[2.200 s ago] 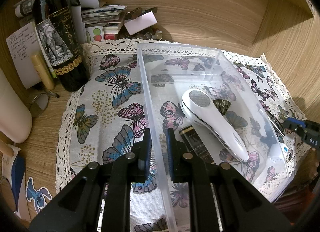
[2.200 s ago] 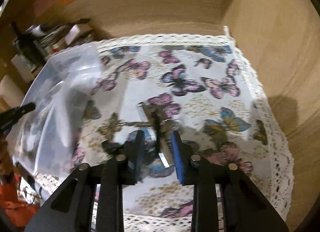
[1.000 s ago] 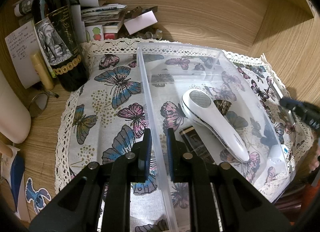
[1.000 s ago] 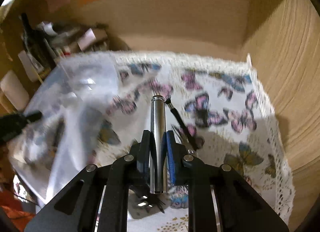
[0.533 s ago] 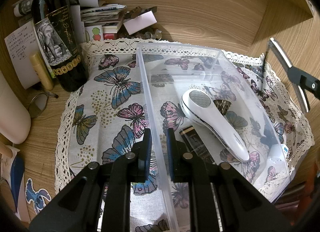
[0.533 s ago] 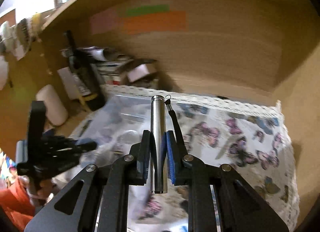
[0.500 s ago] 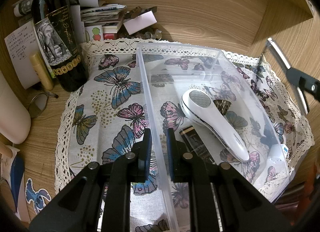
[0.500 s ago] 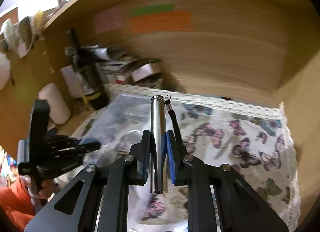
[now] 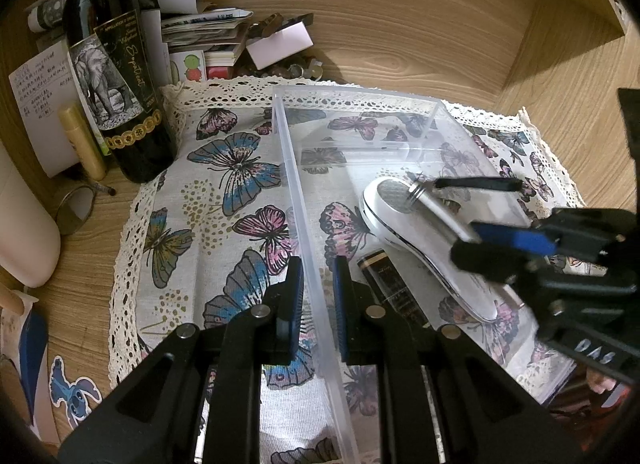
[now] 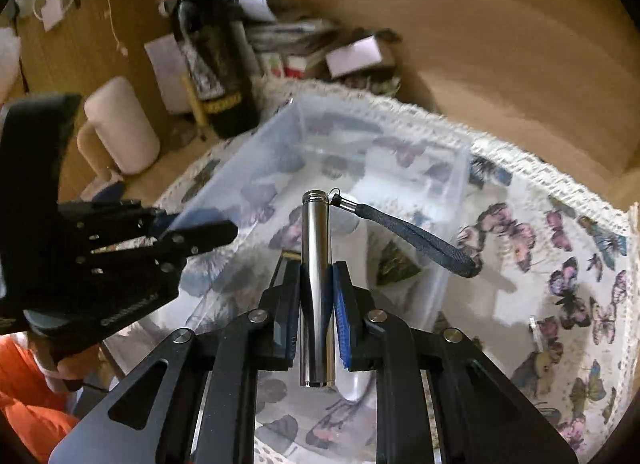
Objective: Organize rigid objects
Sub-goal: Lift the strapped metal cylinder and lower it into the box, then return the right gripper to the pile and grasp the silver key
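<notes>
Clamped between the right gripper (image 10: 317, 296) pads, the silver flashlight (image 10: 317, 264) with its black wrist strap (image 10: 420, 240) has been carried from beyond the clear plastic bin (image 9: 400, 103) to above it, whose left wall remains pinched by the left gripper (image 9: 317, 292).

Warm, dim indoor light tints both views amber. The left wrist view is sharp, with glare on the clear bin (image 9: 360, 99) ahead of the tongs and dark corners from the fisheye. The right wrist view is smeared by motion: the bottle (image 10: 212, 63) and papers (image 10: 288, 39) beyond its tongs are blurred, while the metal cylinder (image 10: 316, 284) between them stays crisp and gleams.
</notes>
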